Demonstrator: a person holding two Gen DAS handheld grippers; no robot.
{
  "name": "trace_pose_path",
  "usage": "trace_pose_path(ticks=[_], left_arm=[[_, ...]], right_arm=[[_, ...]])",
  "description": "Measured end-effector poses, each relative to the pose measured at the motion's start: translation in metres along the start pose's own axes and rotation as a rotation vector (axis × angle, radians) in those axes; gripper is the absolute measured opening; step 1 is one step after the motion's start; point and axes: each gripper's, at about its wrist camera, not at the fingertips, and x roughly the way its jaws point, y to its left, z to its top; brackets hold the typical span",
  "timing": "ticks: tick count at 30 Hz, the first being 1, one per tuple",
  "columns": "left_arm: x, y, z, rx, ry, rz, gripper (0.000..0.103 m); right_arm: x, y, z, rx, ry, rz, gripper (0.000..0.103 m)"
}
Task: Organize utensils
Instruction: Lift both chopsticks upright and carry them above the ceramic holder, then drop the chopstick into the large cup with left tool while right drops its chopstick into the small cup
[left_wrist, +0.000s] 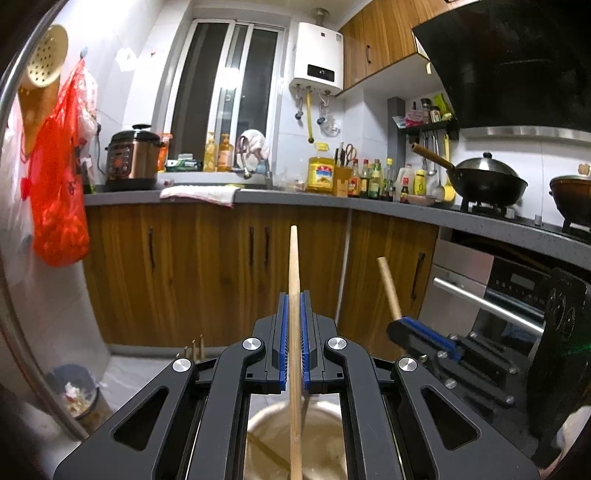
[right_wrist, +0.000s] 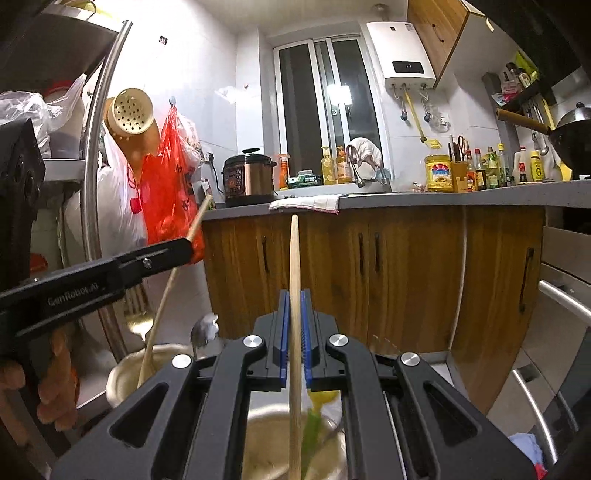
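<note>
In the left wrist view my left gripper (left_wrist: 294, 300) is shut on a long wooden utensil handle (left_wrist: 294, 258) that stands upright, its lower end inside a beige holder (left_wrist: 266, 428). To its right, my right gripper (left_wrist: 400, 325) grips a second wooden handle (left_wrist: 388, 286). The right wrist view shows that gripper (right_wrist: 294, 300) shut on its wooden handle (right_wrist: 294, 254), above a beige holder (right_wrist: 266, 439) with blurred yellow and green utensils. At the left, my left gripper (right_wrist: 189, 246) holds its thin stick (right_wrist: 166, 295), which slants down into another beige holder (right_wrist: 120, 373).
Wooden cabinets (left_wrist: 207, 269) and a grey counter (left_wrist: 295, 197) lie ahead. An oven with a steel bar handle (left_wrist: 487, 302) is on the right. A red bag (left_wrist: 59, 184) and a chrome rack post (right_wrist: 98, 147) are on the left. A bin (left_wrist: 79, 395) stands on the floor.
</note>
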Motion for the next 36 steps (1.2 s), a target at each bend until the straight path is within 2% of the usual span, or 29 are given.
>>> trace_pose_path(ticks=[5, 8, 14, 22, 29, 36], left_arm=[[-0.020, -0.005, -0.002, 0.023, 0.047, 0.027, 0.006], [-0.031, -0.004, -0.008, -0.004, 0.069, 0.048, 0.006], [-0.052, 0.005, -0.025, -0.073, 0.063, 0.072, 0.006], [-0.053, 0.014, -0.043, -0.081, 0.103, 0.062, 0.006], [-0.042, 0.011, -0.052, -0.062, 0.159, 0.052, 0.006], [-0.039, 0.015, -0.055, -0.076, 0.178, 0.058, 0.006]], right_arm=[[-0.026, -0.012, -0.002, 0.032, 0.052, -0.005, 0.006], [-0.042, -0.018, -0.005, 0.047, 0.073, -0.008, 0.006], [-0.063, -0.021, -0.016, 0.065, 0.089, -0.001, 0.006], [-0.054, -0.027, -0.030, 0.091, 0.149, 0.002, 0.005], [-0.049, -0.033, -0.030, 0.117, 0.167, 0.002, 0.005], [-0.045, -0.038, -0.032, 0.139, 0.190, 0.004, 0.006]])
